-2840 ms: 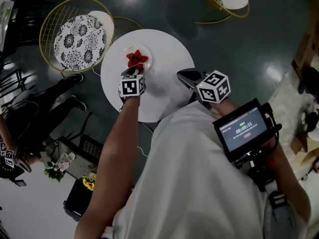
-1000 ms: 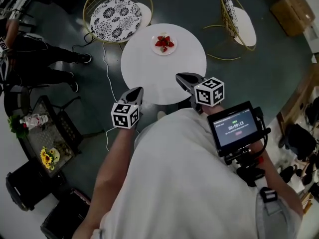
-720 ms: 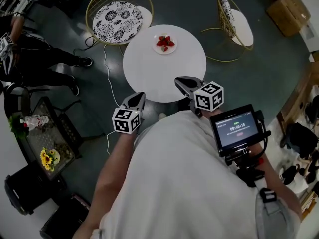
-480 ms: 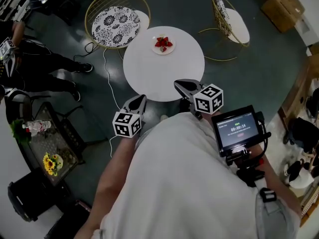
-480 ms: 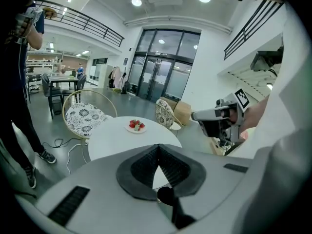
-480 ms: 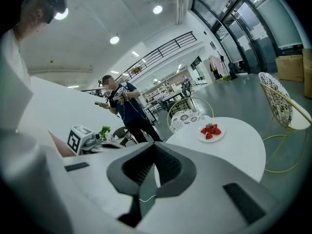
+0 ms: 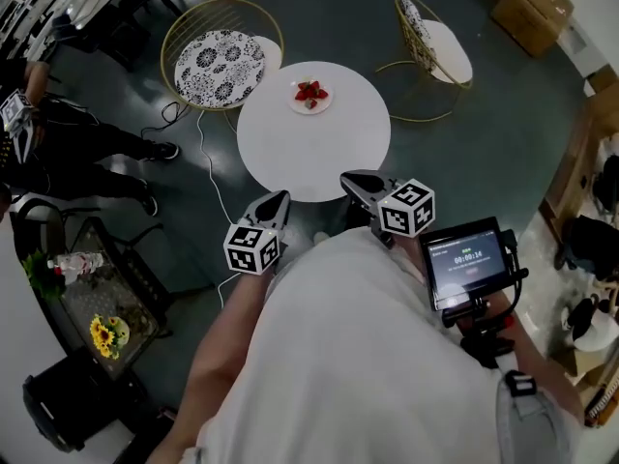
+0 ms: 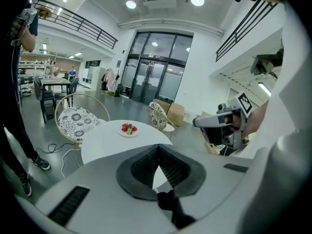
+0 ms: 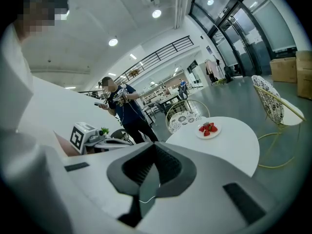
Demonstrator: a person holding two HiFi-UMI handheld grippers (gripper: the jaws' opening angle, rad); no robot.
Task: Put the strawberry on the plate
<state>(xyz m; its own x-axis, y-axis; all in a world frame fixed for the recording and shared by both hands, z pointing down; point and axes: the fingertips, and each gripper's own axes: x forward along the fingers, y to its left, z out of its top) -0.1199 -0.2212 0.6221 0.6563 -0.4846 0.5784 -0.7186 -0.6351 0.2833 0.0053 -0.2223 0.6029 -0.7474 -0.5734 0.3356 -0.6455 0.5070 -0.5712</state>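
L claw [image 7: 275, 199] is shut, pads together at the tips, nothing btwn them. R claw [image 7: 350, 179] is likewise closed & empty. Both are held up in front of the person's chest, on the near side of the round white table [image 7: 314, 153]. In the head view the R tip overlaps the table's near rim; the L tip lies just outside it, over the floor. Strawberries [image 7: 309, 91] sit in a small heap on the plate [image 7: 311, 110], which rests on the table's far side, well apart from both claws. Chair w/ patterned cushion [image 7: 215, 64] stands just beyond the table at L, second chair [image 7: 432, 44] at far R. Another person [image 7: 92, 143] stands at L. Small screen [image 7: 467, 262] is mounted by the R arm.
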